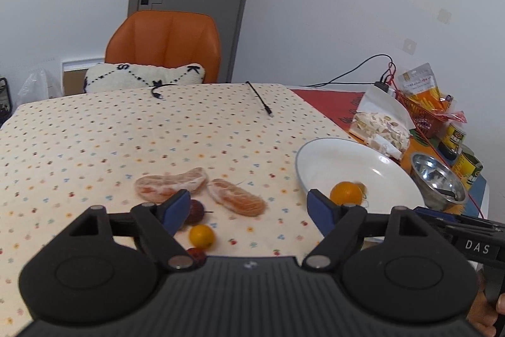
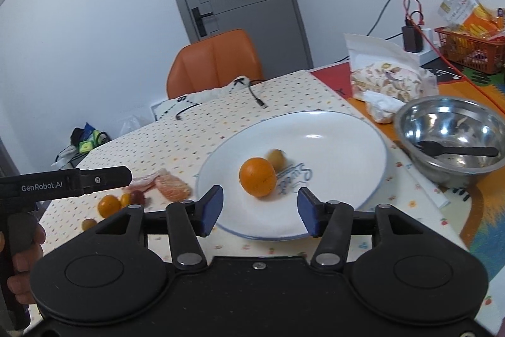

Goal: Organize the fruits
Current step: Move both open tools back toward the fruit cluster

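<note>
A white plate (image 2: 347, 128) holds a small orange (image 2: 257, 177) and a blurred yellowish small fruit (image 2: 276, 159) behind it. My right gripper (image 2: 258, 210) is open and empty, just above the plate's near rim, with the orange a little ahead of its fingers. My left gripper (image 1: 249, 207) is open and empty over the dotted cloth. Near it lie two peeled citrus pieces (image 1: 170, 187) (image 1: 238, 197), a yellow-orange small fruit (image 1: 202, 236), a dark red fruit (image 1: 195, 211) and another red one (image 1: 196, 254). The plate (image 1: 331, 157) with the orange (image 1: 346, 193) lies to its right.
A steel bowl (image 2: 407, 122) with a black spoon (image 2: 457, 150) stands right of the plate. Snack bags (image 2: 385, 81), a red basket (image 2: 467, 51), cans (image 1: 464, 160) and cables (image 1: 260, 100) lie at the back right. An orange chair (image 1: 164, 43) stands behind the table.
</note>
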